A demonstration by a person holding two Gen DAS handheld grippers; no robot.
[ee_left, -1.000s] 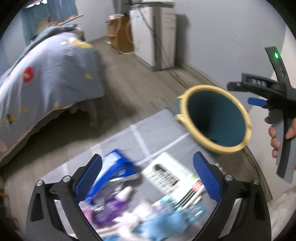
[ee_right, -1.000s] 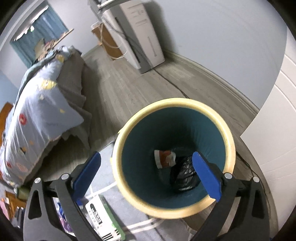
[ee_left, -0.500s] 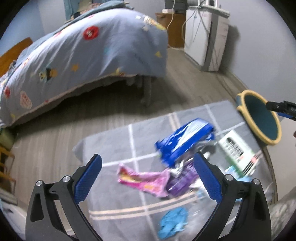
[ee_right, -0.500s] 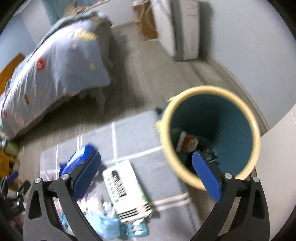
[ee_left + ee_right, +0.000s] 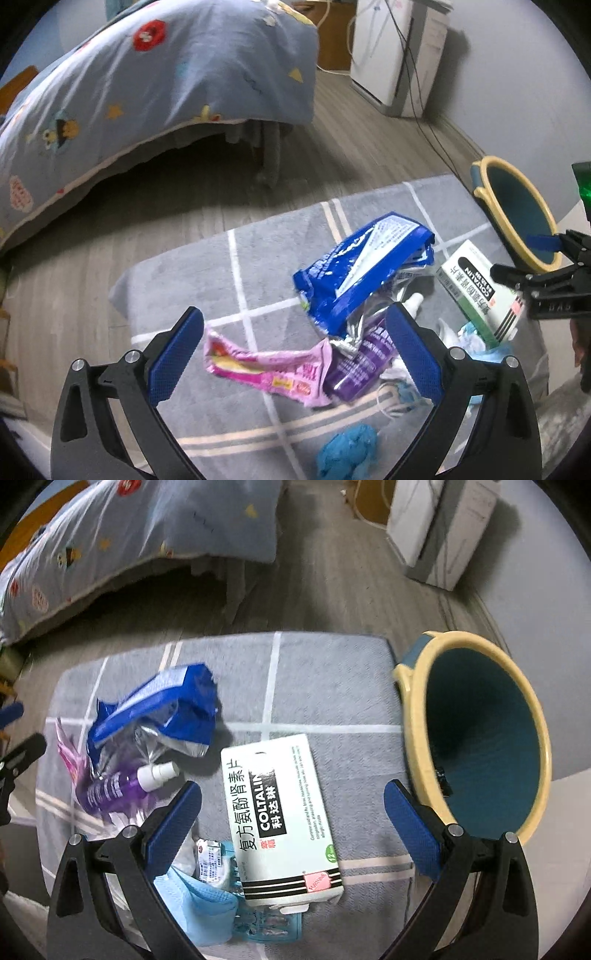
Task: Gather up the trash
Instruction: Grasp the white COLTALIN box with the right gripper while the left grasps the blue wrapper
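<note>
Trash lies on a grey rug (image 5: 177, 280): a blue foil bag (image 5: 362, 273), a pink wrapper (image 5: 266, 365), a purple spray bottle (image 5: 358, 365), a white medicine box (image 5: 476, 291) and a blue crumpled glove (image 5: 347, 454). My left gripper (image 5: 295, 354) is open and empty above the pink wrapper and bottle. My right gripper (image 5: 291, 819) is open and empty over the medicine box (image 5: 280, 819). A teal bin with a yellow rim (image 5: 480, 738) stands at the rug's right edge. The blue bag (image 5: 159, 709), the bottle (image 5: 122, 786) and a blue face mask (image 5: 195, 904) show in the right wrist view.
A bed with a blue patterned quilt (image 5: 129, 85) stands beyond the rug. A white appliance (image 5: 399, 55) with cables stands by the far wall. The floor is wood. The other gripper (image 5: 546, 280) shows at the right of the left wrist view.
Both grippers have swung away from the bin toward the trash on the rug. The right gripper now hangs over the medicine box, the left over the pink wrapper. Both stayed open.
</note>
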